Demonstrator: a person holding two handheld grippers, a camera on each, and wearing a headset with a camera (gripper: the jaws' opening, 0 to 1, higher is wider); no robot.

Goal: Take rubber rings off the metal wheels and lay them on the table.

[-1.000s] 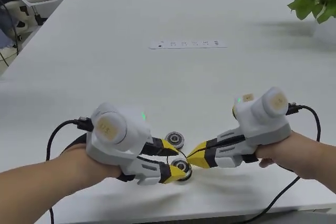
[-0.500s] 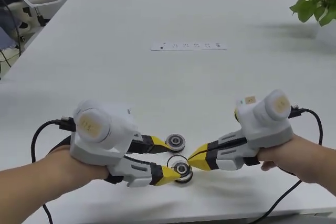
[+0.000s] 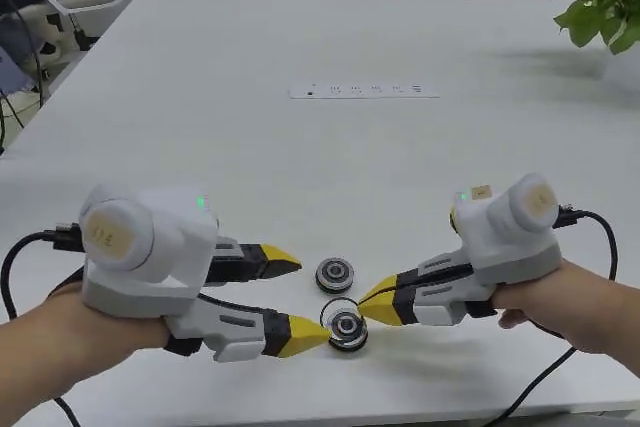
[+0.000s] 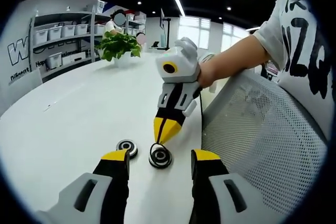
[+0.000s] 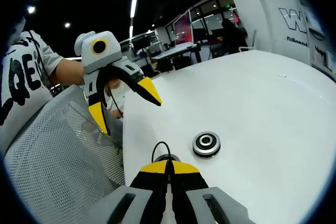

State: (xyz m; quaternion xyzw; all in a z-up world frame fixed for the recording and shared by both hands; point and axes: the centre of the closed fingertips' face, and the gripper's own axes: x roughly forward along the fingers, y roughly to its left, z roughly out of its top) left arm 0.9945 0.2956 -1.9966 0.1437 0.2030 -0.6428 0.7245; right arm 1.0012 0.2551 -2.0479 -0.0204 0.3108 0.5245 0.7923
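My right tool [image 3: 365, 303] is pinched shut on the rubber ring [image 5: 159, 149] at the near wheel [image 3: 346, 327], by the desk's [image 3: 320, 167] front edge; left tool [image 3: 308, 297] is spread open beside it. No ring lies on the desk yet. The second wheel [image 3: 334, 274] still wears its ring.

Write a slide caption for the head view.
Shut right gripper pinches a rubber ring at the near metal wheel, open left gripper beside it, second wheel behind, on a white table.

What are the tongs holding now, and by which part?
The right tongs pinch the rubber ring by a section of its loop, at the near wheel; the left tongs are open, holding nothing.
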